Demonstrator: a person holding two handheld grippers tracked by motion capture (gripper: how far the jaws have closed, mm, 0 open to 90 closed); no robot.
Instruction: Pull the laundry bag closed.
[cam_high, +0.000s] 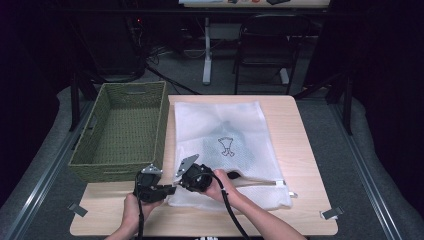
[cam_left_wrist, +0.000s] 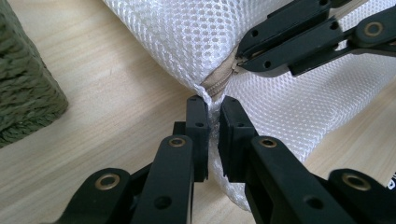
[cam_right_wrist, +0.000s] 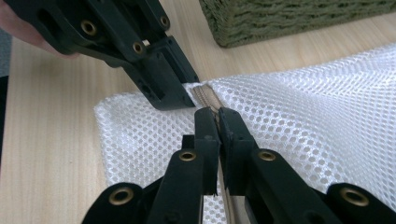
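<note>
A white mesh laundry bag lies flat on the wooden table, with a pale item bearing a dark drawing inside it. Both grippers meet at its near left corner. My left gripper is shut on the mesh corner just below the end of the tan zipper; in the high view the left gripper points right. My right gripper is shut on the zipper a little farther along, facing the left gripper. From above, the right gripper points left over the bag.
An empty green woven basket stands at the table's left, close to the bag's corner and also seen as the basket. Metal clips sit at the near table corners. A chair stands beyond the far edge.
</note>
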